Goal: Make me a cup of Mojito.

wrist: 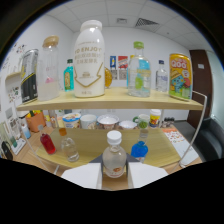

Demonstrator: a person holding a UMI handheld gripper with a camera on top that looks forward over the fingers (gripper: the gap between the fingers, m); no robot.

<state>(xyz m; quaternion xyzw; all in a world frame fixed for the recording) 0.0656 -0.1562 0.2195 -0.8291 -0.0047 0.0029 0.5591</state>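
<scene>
A small clear bottle (114,156) with a white cap and an orange label stands upright between my gripper's (114,169) two white fingers (82,175). Both fingers press against its sides, so the gripper is shut on it. The bottle's base is hidden behind the fingers. Just beyond it is the lower wooden shelf (160,146), with a small red bottle (48,144), a small clear bottle (69,148) and a blue-topped bottle (139,149) standing on it.
The upper shelf (115,101) carries a tall white bottle (89,59), a lidded glass jar (49,70), a dark can (29,76), a green-labelled clear bottle (139,71) and a yellow can (180,76). Several white cups (108,121) line the back of the lower shelf.
</scene>
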